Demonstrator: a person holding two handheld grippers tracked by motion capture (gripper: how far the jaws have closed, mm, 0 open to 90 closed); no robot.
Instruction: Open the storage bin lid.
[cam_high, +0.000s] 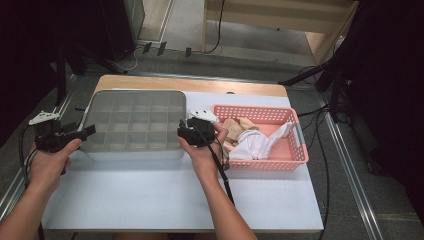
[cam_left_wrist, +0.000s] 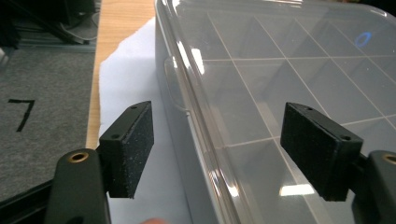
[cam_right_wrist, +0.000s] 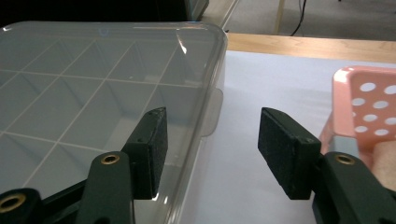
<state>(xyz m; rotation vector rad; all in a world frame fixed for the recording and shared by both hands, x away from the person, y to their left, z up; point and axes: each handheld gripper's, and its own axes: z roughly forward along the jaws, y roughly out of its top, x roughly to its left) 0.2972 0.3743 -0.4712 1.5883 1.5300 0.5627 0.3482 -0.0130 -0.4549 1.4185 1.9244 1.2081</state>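
Box: a clear lidded organiser box (cam_high: 132, 122) with a grid of empty compartments sits at about 11 o'clock on the white table cover (cam_high: 165, 200), its lid closed and flat.
Lid tabs: a small clear latch tab (cam_right_wrist: 212, 112) juts from the box's right side wall; the left gripper view shows a like tab (cam_left_wrist: 180, 100) on the left wall.
Left gripper: the left gripper (cam_high: 86, 133) stands at the box's 9 o'clock edge, jaws wide apart, one pad over the lid and one outside the wall, so the rim lies between them with nothing clamped.
Right gripper: the right gripper (cam_high: 181, 134) mirrors it at the 3 o'clock edge, jaws likewise spread, straddling the rim just short of the tab.
Why so held: both sides are bracketed at once, which I judge is a setup to unlatch or lift the lid evenly.
Basket: a pink perforated basket (cam_high: 295, 155) lies at the box's 3 o'clock, just beside the right hand, holding white and tan cloth items (cam_high: 250, 140), probably meant for the compartments.
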